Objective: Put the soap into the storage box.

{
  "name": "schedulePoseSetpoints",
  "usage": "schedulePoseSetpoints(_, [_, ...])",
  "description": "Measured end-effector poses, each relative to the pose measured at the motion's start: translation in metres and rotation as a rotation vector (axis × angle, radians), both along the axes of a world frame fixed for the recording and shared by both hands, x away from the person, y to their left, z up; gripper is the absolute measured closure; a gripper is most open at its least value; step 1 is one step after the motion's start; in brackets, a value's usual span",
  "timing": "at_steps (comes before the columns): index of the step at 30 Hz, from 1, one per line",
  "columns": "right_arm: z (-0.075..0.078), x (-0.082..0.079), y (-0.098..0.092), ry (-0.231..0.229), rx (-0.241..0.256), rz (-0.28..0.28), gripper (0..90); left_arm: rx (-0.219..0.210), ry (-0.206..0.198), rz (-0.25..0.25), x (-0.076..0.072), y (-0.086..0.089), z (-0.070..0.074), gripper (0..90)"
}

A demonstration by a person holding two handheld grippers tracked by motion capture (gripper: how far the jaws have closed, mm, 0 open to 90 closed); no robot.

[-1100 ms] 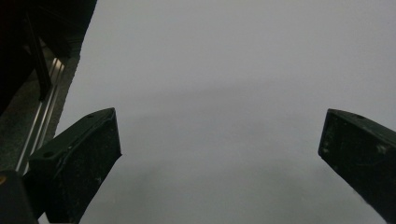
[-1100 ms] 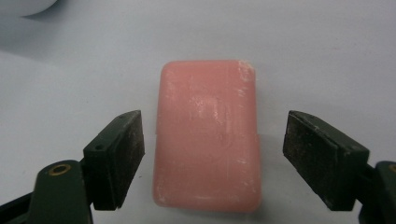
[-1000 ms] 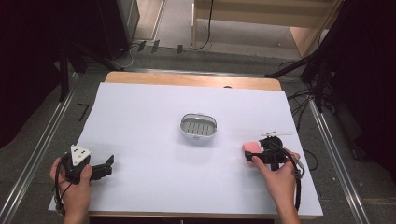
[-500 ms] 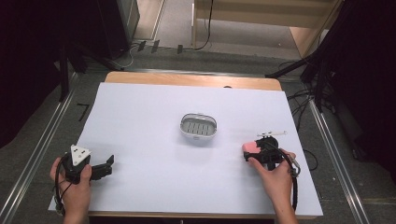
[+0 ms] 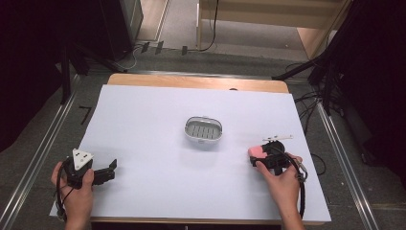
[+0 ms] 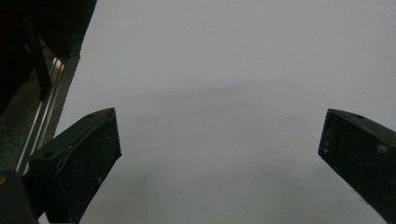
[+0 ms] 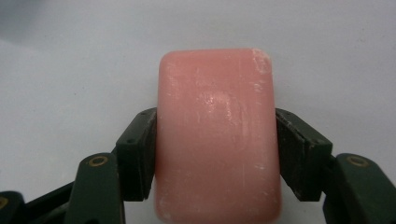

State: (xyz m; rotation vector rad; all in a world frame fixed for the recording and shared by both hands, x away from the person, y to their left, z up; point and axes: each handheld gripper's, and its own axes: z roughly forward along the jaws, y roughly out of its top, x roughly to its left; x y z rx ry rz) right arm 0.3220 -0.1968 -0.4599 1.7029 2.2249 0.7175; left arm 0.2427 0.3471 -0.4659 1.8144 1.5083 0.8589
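A pink bar of soap [image 7: 217,135] sits between the two black jaws of my right gripper [image 7: 215,140], which is shut on its long sides. From above, the soap [image 5: 257,152] and right gripper [image 5: 262,156] lie at the right of the white table sheet. A grey oval soap dish [image 5: 203,131] with a slotted insert stands in the middle, up and left of the soap. My left gripper [image 5: 111,171] rests at the front left, its jaws spread wide over bare sheet [image 6: 219,154] with nothing between them.
A thin white stick-like item [image 5: 277,138] lies just behind the right gripper. The white sheet [image 5: 158,110] covers a wooden table [image 5: 191,81]. Metal rails [image 5: 43,148] run along both sides, and cables lie on the floor at right [image 5: 311,100].
The right gripper and soap have shifted very slightly; otherwise the scene holds still and the left gripper has not moved.
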Motion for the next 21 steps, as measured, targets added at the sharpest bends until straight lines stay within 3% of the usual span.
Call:
schedulePoseSetpoints(13, [0.009, 0.001, 0.0, -0.027, -0.029, 0.051, 38.7, 0.002, 0.0, -0.001, 0.0, 0.0, 0.0, 0.0])
schedulePoseSetpoints(21, [0.016, 0.002, 0.001, -0.05, -0.022, 0.148, 38.7, 0.002, 0.0, -0.002, 0.0, 0.0, 0.0, 0.0])
